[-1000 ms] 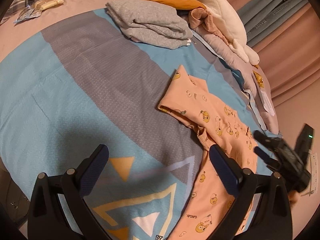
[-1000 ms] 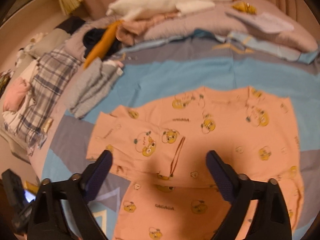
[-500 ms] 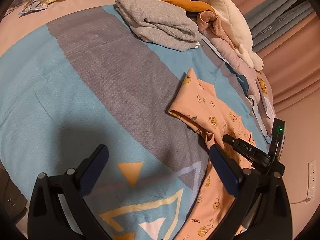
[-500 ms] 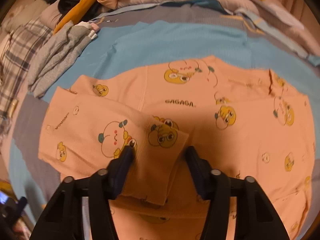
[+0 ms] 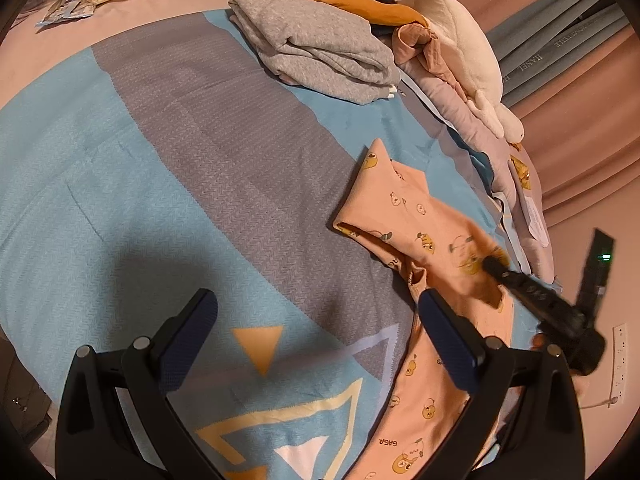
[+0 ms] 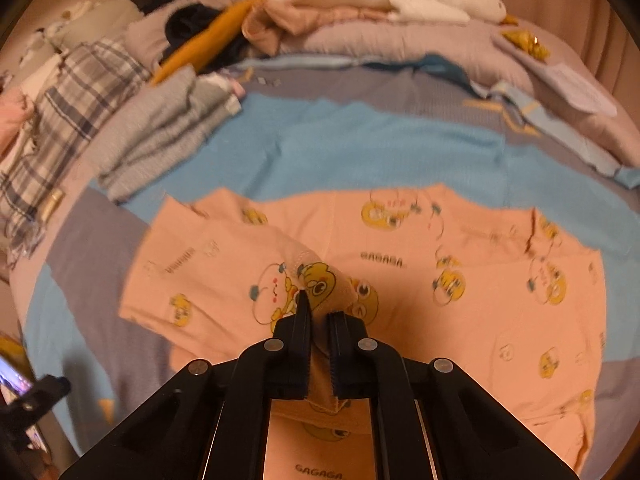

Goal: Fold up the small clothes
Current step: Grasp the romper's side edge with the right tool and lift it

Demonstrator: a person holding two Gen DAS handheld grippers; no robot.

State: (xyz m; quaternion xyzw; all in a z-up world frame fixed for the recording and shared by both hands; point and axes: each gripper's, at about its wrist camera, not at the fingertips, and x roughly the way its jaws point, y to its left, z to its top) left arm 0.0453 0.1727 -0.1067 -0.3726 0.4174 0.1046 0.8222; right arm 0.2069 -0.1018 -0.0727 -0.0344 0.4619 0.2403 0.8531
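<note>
Right gripper (image 6: 319,312), jaws closed on a raised fold of the peach printed garment (image 6: 460,280), pinched cloth bunched between the pads. Garment spread flat on the blue-and-grey bed cover (image 5: 168,184), near the folded grey clothing (image 5: 316,48) and white plush toy (image 5: 464,40). Left gripper (image 5: 320,332), jaws wide apart and holding nothing, above the cover just beside the garment's edge.
</note>
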